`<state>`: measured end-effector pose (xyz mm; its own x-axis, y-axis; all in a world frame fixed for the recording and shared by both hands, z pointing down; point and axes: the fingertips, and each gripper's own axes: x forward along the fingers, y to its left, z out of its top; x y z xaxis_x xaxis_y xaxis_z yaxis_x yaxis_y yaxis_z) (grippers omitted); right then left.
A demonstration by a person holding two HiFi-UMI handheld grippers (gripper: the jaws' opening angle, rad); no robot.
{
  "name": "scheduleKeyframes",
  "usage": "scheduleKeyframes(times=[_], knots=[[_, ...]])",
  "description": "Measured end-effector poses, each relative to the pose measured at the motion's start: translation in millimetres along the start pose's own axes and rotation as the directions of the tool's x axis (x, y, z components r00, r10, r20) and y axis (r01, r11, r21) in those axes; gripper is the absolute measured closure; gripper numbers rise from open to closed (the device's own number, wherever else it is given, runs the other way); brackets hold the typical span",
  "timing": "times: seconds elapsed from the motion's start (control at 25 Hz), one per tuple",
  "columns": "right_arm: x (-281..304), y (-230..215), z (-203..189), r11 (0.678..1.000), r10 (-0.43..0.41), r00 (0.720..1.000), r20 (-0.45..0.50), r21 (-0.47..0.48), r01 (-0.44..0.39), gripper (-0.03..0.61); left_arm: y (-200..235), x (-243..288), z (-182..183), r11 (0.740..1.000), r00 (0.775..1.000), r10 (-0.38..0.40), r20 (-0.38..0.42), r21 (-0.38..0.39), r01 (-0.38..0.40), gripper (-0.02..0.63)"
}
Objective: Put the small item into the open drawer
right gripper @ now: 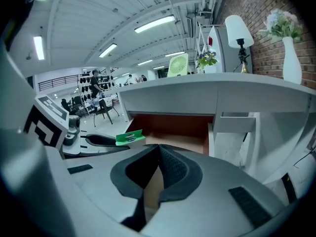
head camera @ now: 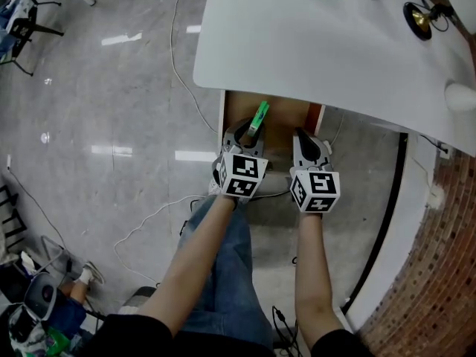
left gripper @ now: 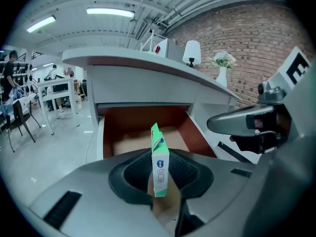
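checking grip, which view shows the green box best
Left gripper view: the green box stands upright, close up, between the jaws. Head view shows only its green end; right gripper view, a small side glimpse.

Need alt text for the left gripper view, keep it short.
The left claw grips a small green-and-white box upright between its jaws, in front of an open drawer with reddish-brown walls under a white counter. The right claw shows at the right edge, with a brick wall behind.
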<state>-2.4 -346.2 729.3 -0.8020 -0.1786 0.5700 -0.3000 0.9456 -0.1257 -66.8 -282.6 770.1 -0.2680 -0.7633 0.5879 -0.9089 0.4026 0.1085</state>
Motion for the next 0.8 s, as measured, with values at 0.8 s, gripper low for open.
scheduleKeyframes(times=[0.8], knots=[[23.1,-7.1,-16.6,1.0,0.009,0.999,-0.036,0.003,-0.009,0.577,-6.3,51.8,-44.1,0.989,0.982,-0.084,-0.17,-0.134,0.062,0.511]])
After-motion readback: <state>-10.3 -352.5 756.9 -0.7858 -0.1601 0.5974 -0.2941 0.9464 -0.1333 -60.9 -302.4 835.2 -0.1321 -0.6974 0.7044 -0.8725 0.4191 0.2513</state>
